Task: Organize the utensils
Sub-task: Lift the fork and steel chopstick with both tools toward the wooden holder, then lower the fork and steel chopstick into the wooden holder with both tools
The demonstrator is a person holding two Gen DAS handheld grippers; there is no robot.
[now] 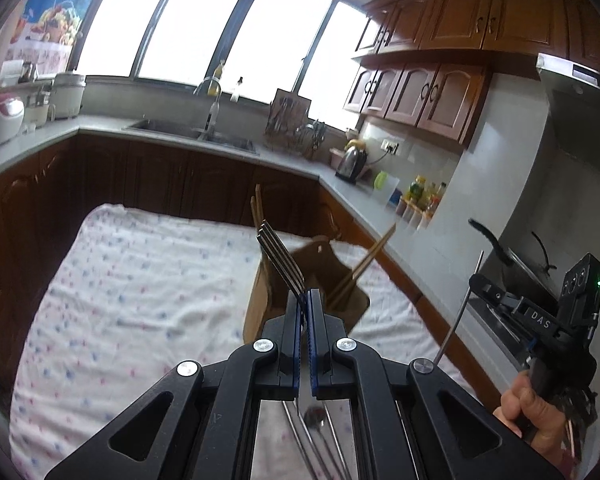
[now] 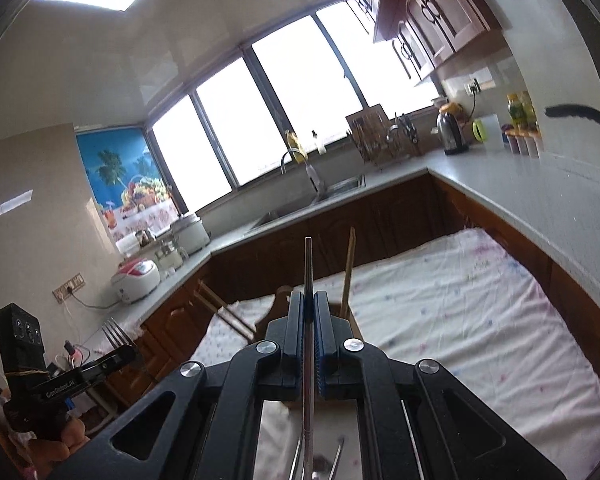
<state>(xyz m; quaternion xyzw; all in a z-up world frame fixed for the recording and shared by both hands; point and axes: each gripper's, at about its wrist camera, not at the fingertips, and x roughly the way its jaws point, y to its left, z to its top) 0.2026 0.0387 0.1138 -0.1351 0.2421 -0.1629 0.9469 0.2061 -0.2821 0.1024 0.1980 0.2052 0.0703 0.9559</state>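
Kitchen scene, working above a table under a flowered cloth (image 1: 140, 280).

Clenching the left tongs (image 1: 305, 300) on a fork (image 1: 280, 256), pinching it between the blue pads just below the tines. Holding it in the air with the tines pointing up and away, leaning a little to the left. Hovering it over the near side of a brown holder (image 1: 260, 304) standing on the cloth, not touching it as far as can be told. Seeing the same from the right wrist camera: the left tongs (image 2: 116, 356) low at the left edge, tines poking up above the fingers.

Clenching the right tongs (image 2: 310, 300) on a thin metal stick (image 2: 308, 264), gripping it at about mid-length. Keeping it nearly upright, one end rising past the fingertips, the other running down between the arms of the tool. Carrying it off to the right of the holder, well apart from the fork and clear of the cloth.

Leaving wooden chopsticks (image 1: 372, 256) in the holder, leaning outward in different directions over its rim.

Looking down past the tongs at loose metal utensils (image 1: 312, 432) lying on the cloth near the table's close edge, too blurred for telling kinds apart.
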